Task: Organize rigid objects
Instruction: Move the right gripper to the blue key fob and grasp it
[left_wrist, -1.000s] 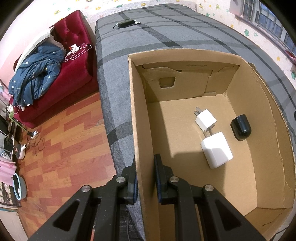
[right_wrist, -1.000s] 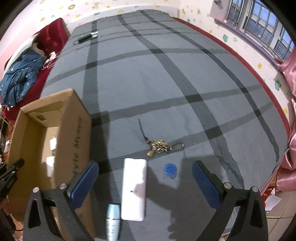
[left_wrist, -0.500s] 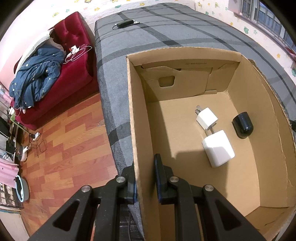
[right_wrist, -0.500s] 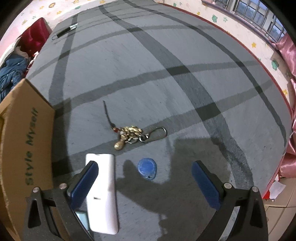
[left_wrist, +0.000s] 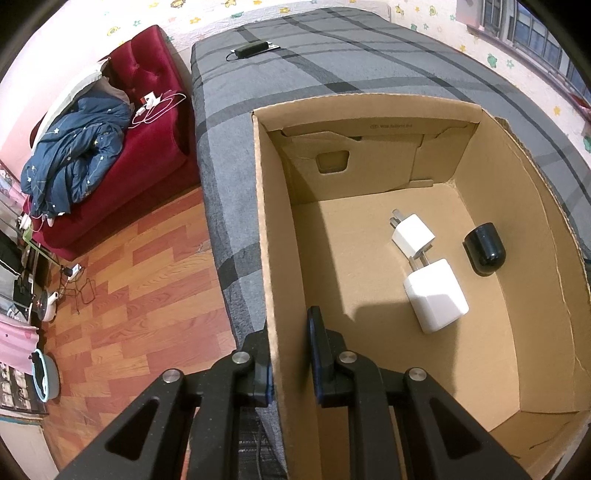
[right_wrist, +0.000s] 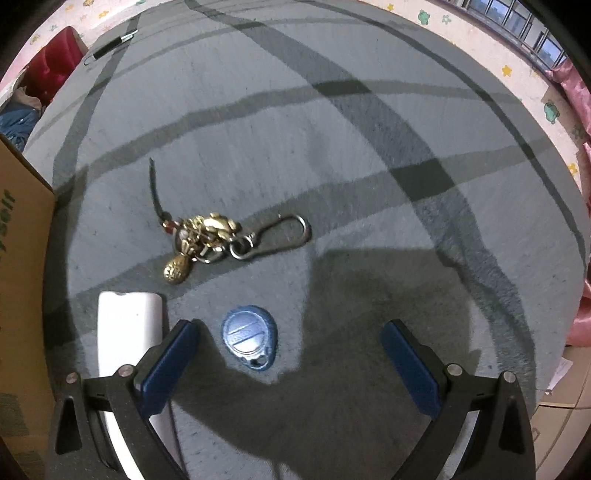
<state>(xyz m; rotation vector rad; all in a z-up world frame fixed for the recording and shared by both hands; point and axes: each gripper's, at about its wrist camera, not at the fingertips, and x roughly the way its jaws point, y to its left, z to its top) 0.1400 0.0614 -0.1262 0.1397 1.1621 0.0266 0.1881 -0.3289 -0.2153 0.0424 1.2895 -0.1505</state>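
My left gripper (left_wrist: 290, 341) is shut on the left wall of the open cardboard box (left_wrist: 266, 236), one pad outside and one inside. Inside the box lie a small white plug adapter (left_wrist: 412, 234), a larger white charger (left_wrist: 436, 295) and a black rounded object (left_wrist: 484, 248). In the right wrist view my right gripper (right_wrist: 290, 360) hangs open just above the grey striped bed cover. A blue oval key fob (right_wrist: 249, 336) lies between its fingers, nearer the left one. A white power bank (right_wrist: 125, 339) lies partly under the left finger. A brass keychain (right_wrist: 207, 236) rests farther ahead.
The box's outer wall (right_wrist: 18, 280) stands at the left edge of the right wrist view. A black device with a cable (left_wrist: 253, 48) lies at the bed's far end. Left of the bed are wooden floor (left_wrist: 122, 288) and a red sofa (left_wrist: 147, 122) with a blue quilt.
The right gripper has come down toward the bed, so the key fob, power bank and keychain now look larger and the fob sits between its fingers. The left gripper has kept still on the box wall.
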